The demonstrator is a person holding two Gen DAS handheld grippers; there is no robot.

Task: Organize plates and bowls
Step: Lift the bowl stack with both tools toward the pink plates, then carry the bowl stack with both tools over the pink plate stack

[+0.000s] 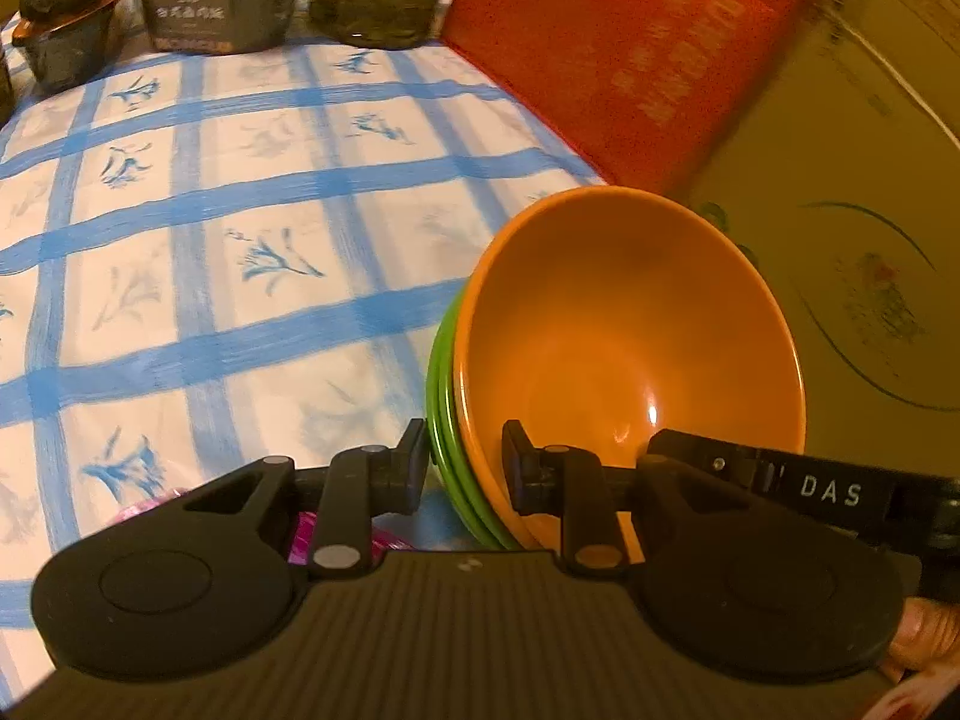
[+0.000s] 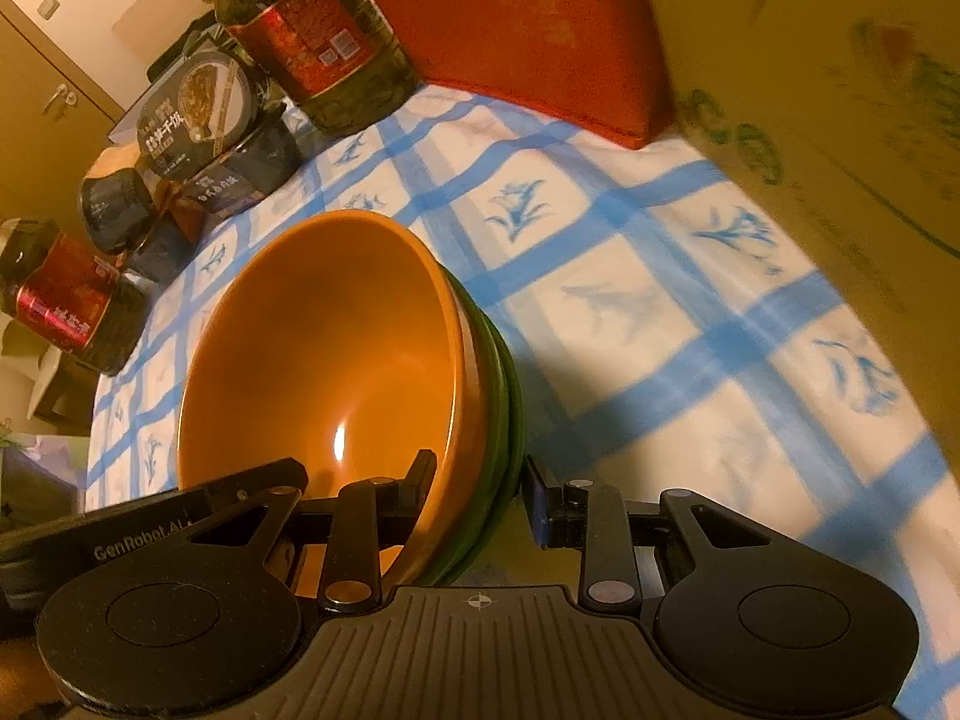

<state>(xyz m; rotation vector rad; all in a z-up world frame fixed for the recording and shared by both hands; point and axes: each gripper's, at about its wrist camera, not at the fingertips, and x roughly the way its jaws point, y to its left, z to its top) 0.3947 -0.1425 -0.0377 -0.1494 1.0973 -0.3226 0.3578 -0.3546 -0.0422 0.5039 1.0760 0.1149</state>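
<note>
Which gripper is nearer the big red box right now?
Right, though only by a judgement. Both grippers clamp opposite rims of the bowl stack; the right gripper's rim faces the red box, the left gripper's faces away.

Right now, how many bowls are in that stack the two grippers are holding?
3 at least: a glossy orange bowl nested on top, and two green bowl rims showing beneath it. More may be hidden underneath.
</note>
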